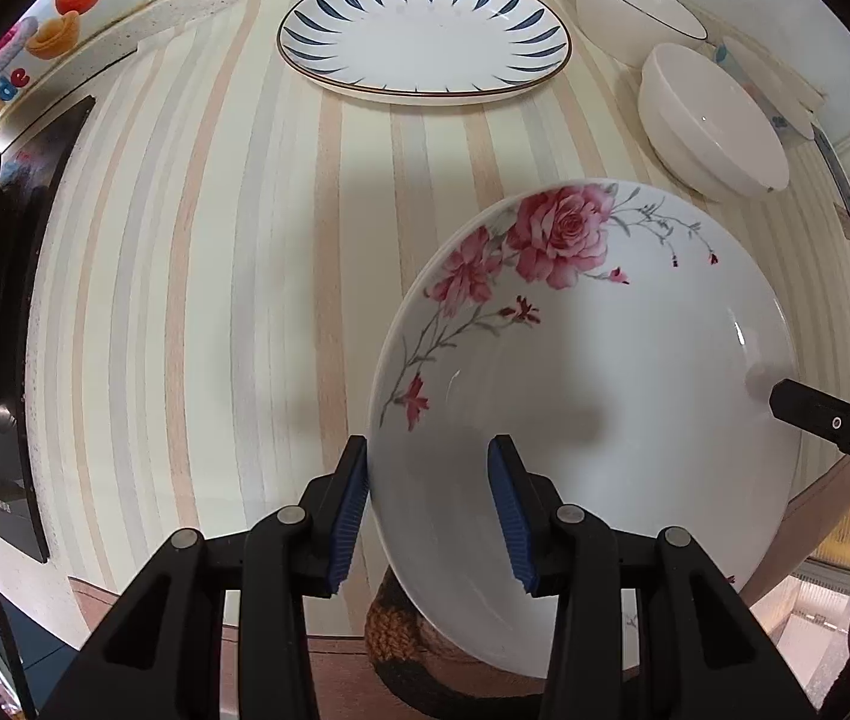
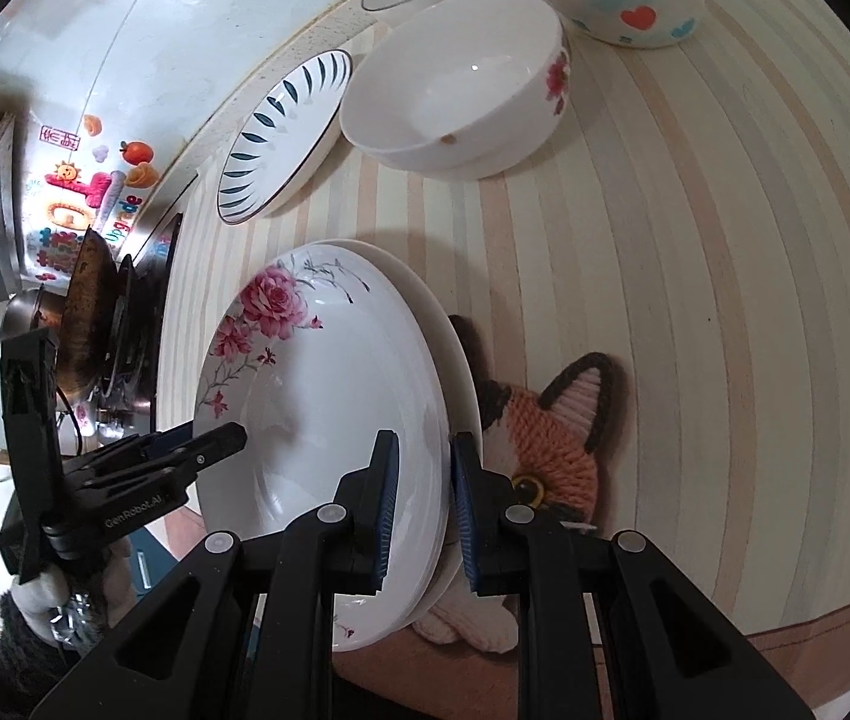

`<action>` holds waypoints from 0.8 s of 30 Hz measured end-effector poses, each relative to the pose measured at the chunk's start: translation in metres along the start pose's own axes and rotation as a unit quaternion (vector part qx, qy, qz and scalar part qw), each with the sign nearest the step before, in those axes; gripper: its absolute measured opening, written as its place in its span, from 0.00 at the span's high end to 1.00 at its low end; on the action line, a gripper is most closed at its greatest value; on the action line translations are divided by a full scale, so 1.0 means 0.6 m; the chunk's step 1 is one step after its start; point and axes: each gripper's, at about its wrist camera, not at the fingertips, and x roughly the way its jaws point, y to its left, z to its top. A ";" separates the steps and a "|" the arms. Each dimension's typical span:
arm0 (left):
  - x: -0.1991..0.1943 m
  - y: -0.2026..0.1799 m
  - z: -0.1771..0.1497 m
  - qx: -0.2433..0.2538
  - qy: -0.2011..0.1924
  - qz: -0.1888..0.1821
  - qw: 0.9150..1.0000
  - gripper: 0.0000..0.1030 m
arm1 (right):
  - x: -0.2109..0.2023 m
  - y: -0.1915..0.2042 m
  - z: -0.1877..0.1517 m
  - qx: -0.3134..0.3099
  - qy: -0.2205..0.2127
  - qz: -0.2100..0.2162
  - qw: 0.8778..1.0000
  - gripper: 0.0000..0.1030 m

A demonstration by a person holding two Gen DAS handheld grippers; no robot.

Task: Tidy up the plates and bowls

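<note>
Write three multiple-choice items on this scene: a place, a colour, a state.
1. Where is the blue-leaf plate? A at the back of the counter; B on the floor; C in a cupboard.
2. What colour are the gripper pads? A red; B blue; C green.
3. How is the rose plate? A upside down; B broken; C face up, its rim between both pairs of jaws.
Key: A, it lies beyond the rose plate; B, both views show blue pads; C, the left gripper and the right gripper straddle the rim.

Home kitchen: wok [image 2: 86,312] on stove [image 2: 137,324], tiled wall [image 2: 125,30]
</note>
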 end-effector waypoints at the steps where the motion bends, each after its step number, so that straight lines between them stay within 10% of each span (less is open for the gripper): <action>1: 0.001 -0.001 0.001 -0.001 0.001 -0.002 1.000 0.64 | -0.001 0.001 0.000 -0.001 0.002 -0.001 1.000 0.78; 15: -0.065 0.060 0.020 -0.040 -0.019 -0.019 0.999 0.64 | -0.040 0.001 0.010 -0.005 0.022 -0.008 1.000 0.78; 24: -0.114 0.131 0.180 -0.073 -0.067 -0.021 0.995 0.63 | -0.094 0.111 0.144 -0.022 -0.046 0.024 0.998 0.71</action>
